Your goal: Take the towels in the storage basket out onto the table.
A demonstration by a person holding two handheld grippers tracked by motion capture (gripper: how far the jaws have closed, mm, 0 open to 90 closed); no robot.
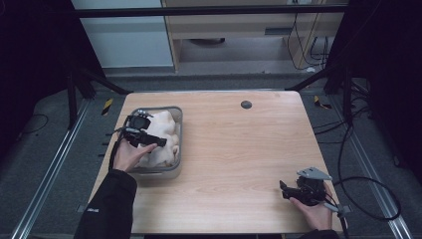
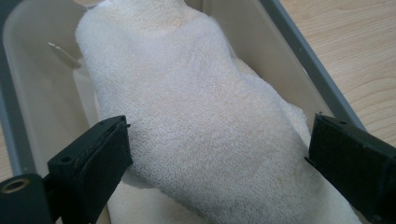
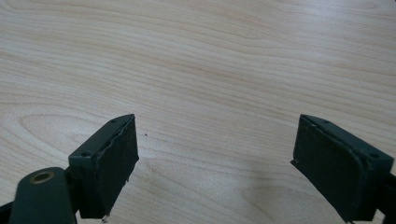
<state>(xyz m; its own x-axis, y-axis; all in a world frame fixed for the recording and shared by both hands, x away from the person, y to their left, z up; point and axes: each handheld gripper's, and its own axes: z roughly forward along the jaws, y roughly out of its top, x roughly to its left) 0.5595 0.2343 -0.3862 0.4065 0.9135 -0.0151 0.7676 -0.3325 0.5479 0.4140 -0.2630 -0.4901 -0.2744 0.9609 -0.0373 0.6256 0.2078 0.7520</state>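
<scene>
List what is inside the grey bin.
A white towel fills most of the grey bin, bunched up between the open left claw. Bare bin wall shows beside it; anything beneath the towel is covered.

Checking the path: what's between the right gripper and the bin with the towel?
Only bare table between right gripper and bin, per the high view.

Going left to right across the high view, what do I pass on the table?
Left gripper over the grey bin of white towel → small dark disc on the bare wooden table → right gripper, open, resting at the near right corner.
</scene>
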